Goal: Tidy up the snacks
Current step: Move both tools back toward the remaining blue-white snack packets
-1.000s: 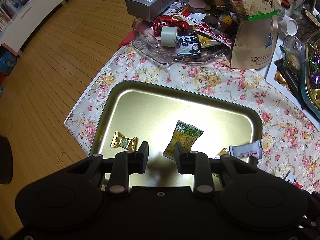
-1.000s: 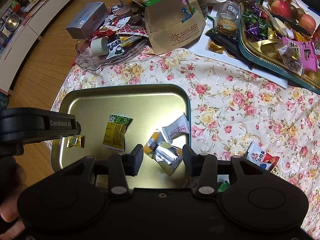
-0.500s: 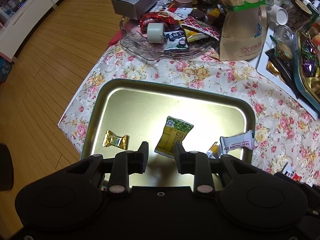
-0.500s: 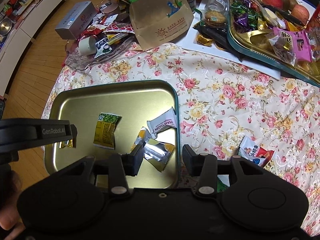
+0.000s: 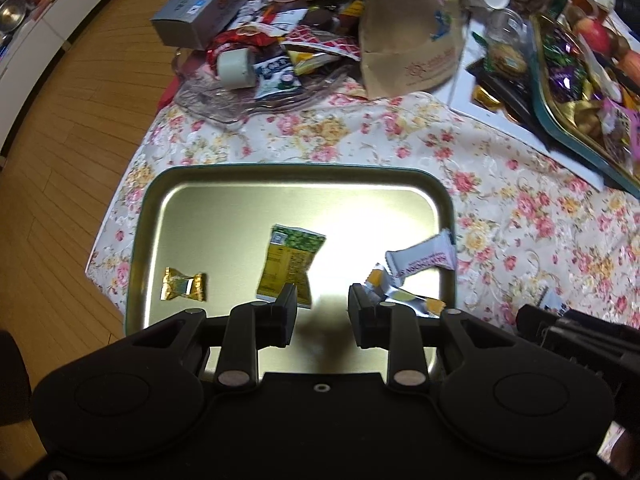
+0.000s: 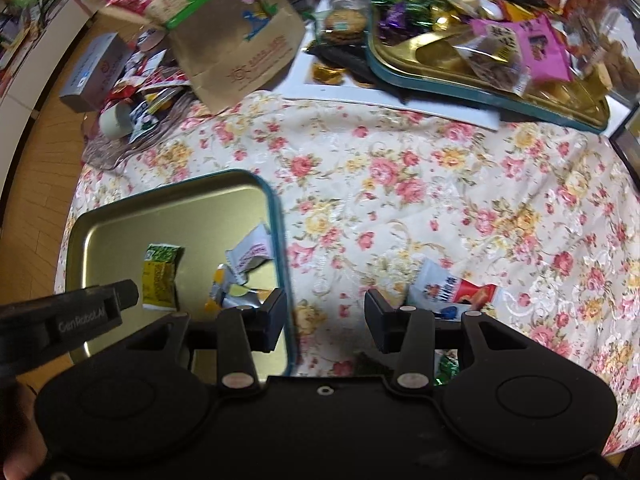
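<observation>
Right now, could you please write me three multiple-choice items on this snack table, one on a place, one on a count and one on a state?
1. Where does the red and white snack packet lie?
A. in the gold tray
B. on the floral cloth, outside the tray
C. on the wooden floor

2. How many snack packets lie in the gold tray?
A. two
B. four
C. seven

3. What do the left gripper and the right gripper hold?
A. nothing, both stand open
B. a packet each
C. only the left holds a packet

Answers:
1 B: the right wrist view shows it on the floral cloth, past the tray's rim.
2 B: gold candy, green and yellow packet, white packet, silver and orange packet.
3 A: an empty gap shows between each pair of fingers.
</observation>
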Action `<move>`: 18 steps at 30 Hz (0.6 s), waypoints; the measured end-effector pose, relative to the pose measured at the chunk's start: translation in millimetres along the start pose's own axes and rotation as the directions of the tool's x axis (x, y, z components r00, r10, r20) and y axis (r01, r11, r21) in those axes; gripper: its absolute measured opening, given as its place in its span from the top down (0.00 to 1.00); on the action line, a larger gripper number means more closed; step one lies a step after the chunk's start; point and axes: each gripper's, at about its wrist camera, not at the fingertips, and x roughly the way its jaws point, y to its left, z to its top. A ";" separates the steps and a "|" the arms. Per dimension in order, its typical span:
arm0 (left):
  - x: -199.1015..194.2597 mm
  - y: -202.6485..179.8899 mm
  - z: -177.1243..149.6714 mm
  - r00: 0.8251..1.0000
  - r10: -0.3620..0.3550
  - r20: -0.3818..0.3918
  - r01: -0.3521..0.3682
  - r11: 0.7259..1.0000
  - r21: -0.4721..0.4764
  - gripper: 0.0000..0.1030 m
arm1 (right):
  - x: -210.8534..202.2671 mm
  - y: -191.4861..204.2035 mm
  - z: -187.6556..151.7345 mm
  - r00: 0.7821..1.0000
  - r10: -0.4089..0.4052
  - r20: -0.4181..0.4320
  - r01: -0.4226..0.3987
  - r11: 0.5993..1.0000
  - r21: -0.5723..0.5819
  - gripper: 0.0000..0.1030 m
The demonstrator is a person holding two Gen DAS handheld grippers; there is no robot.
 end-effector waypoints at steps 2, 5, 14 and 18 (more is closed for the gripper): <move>0.5 -8.6 -1.0 1.000 -0.015 -0.007 0.015 1.000 0.026 0.63 | -0.9 -13.5 1.8 1.000 0.000 -0.006 0.001 1.000 0.030 0.56; 1.6 -23.7 -4.2 1.000 -0.027 -0.017 0.028 0.997 0.071 0.63 | -2.2 -32.6 2.5 1.000 -0.019 -0.008 0.019 0.998 0.061 0.56; 3.4 -75.2 -20.2 0.996 -0.077 -0.053 0.087 0.975 0.207 0.63 | -0.7 -82.4 -1.8 0.997 -0.066 -0.037 0.070 0.989 0.133 0.56; 3.4 -94.2 -26.9 0.995 -0.081 -0.060 0.094 0.963 0.253 0.63 | 4.3 -106.0 -4.4 0.995 -0.084 -0.059 0.093 0.982 0.167 0.56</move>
